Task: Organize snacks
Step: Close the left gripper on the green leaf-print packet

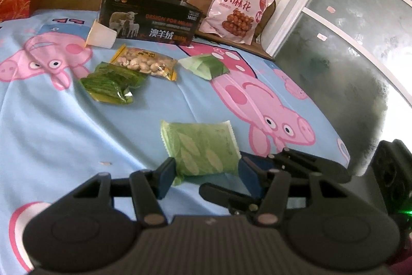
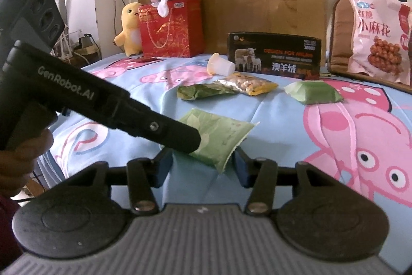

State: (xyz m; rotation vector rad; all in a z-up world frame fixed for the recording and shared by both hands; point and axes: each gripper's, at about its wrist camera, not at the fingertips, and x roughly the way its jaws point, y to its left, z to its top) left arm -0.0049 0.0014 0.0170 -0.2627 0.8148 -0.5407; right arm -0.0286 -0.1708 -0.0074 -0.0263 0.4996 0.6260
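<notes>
The left gripper (image 1: 206,172) is seen with its jaws spread wide around the near end of a pale green packet (image 1: 199,147), which lies on the bed sheet (image 1: 64,135); no grip is shown. The right gripper (image 2: 202,166) is likewise held wide open at the same packet (image 2: 219,137), nothing being clasped. Beyond the jaws, a dark green bag (image 1: 110,84), a bag of nuts (image 1: 145,63), a folded green packet (image 1: 206,66), a paper cup (image 1: 101,36) and a black box (image 1: 152,17) are laid out.
</notes>
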